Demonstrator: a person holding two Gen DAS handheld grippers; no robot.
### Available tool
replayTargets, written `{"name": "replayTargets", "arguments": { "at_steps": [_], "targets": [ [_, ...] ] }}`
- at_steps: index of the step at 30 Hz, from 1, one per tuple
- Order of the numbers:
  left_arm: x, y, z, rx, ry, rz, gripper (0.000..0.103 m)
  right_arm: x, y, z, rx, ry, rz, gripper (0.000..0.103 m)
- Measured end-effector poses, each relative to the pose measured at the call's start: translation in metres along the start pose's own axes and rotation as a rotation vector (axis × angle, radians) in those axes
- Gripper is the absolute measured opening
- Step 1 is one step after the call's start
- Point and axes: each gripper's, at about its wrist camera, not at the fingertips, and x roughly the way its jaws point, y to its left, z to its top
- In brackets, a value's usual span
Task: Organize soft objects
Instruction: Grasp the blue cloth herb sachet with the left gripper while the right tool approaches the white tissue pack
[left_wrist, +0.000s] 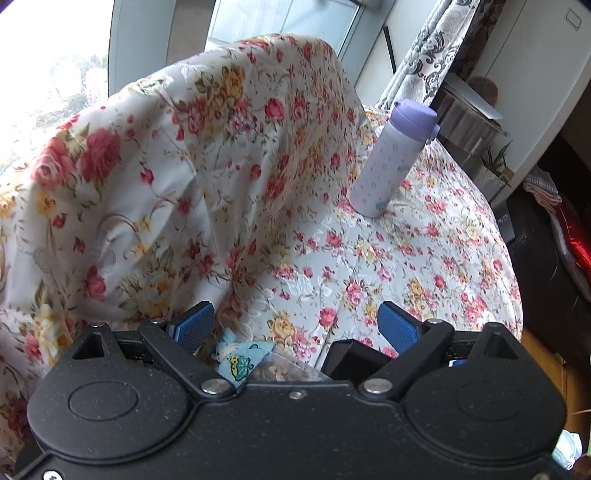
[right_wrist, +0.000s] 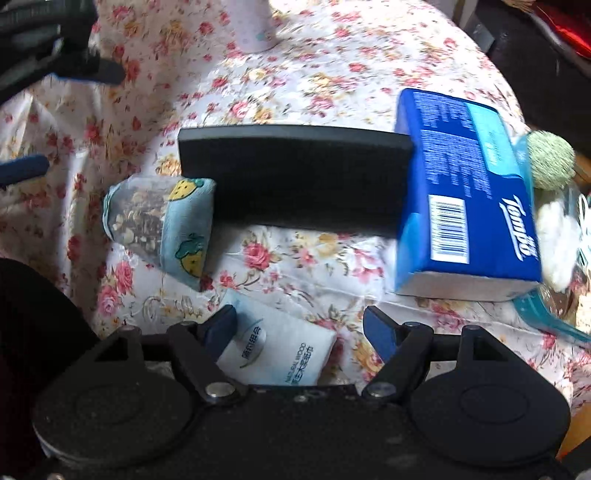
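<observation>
Floral cloth (left_wrist: 388, 258) covers the table under both our tongs. Our left tongs (left_wrist: 297, 325) stand released, with the pale-blue sachet (left_wrist: 240, 360) low between their pads. Our right tongs (right_wrist: 300, 330) are also spread wide, a white tissue pack (right_wrist: 277, 350) lying between them. Ahead sits a black block (right_wrist: 295, 177), with the blue Tempo pack (right_wrist: 465, 199) to its right.

tablecloth (left_wrist: 369, 258): floral cloth | tissue pack (right_wrist: 465, 192): glossy plastic (blue)
</observation>
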Motion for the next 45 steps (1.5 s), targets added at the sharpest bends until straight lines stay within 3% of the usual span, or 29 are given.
{"name": "replayTargets", "arguments": {
  "at_steps": [5, 13, 15, 17, 22, 24, 27, 29, 30, 31, 38, 45],
  "targets": [
    [0.001, -0.002, -0.001, 0.010, 0.008, 0.004, 0.092, -0.012, -0.006, -0.005, 0.083, 0.006, 0.057, 0.074],
    [0.003, -0.002, 0.000, 0.009, 0.019, 0.003, 0.092, -0.002, 0.008, -0.018, 0.157, 0.091, 0.055, 0.074],
    [0.004, -0.002, -0.001, 0.008, 0.021, 0.004, 0.092, 0.003, 0.011, -0.018, 0.145, 0.098, 0.053, 0.064],
    [0.004, -0.001, 0.000, 0.007, 0.026, 0.002, 0.092, 0.002, 0.012, -0.017, 0.115, 0.080, 0.051, 0.061],
    [0.010, -0.001, -0.001, 0.010, 0.063, 0.001, 0.092, -0.011, 0.009, -0.011, -0.009, -0.004, 0.031, 0.035],
    [0.013, -0.002, -0.001, 0.010, 0.084, 0.005, 0.092, -0.011, 0.008, -0.012, -0.058, -0.007, 0.008, 0.035],
    [0.018, -0.002, -0.002, 0.013, 0.115, 0.015, 0.092, -0.014, 0.003, -0.014, -0.069, -0.029, 0.013, 0.038],
    [0.023, -0.003, -0.003, 0.017, 0.153, 0.019, 0.092, -0.016, 0.003, -0.017, -0.069, -0.054, 0.009, 0.052],
    [0.027, -0.003, -0.003, 0.017, 0.179, 0.019, 0.092, -0.017, 0.003, -0.017, -0.058, -0.064, 0.018, 0.068],
    [0.031, -0.002, -0.003, 0.017, 0.211, 0.019, 0.092, -0.017, 0.004, -0.019, -0.048, -0.071, 0.029, 0.077],
    [0.057, 0.007, -0.006, -0.056, 0.418, 0.036, 0.092, -0.001, 0.016, -0.020, -0.084, -0.096, 0.022, 0.082],
    [0.073, 0.011, -0.011, -0.151, 0.488, 0.064, 0.093, 0.010, 0.003, -0.027, -0.085, -0.163, 0.115, 0.085]
  ]
}}
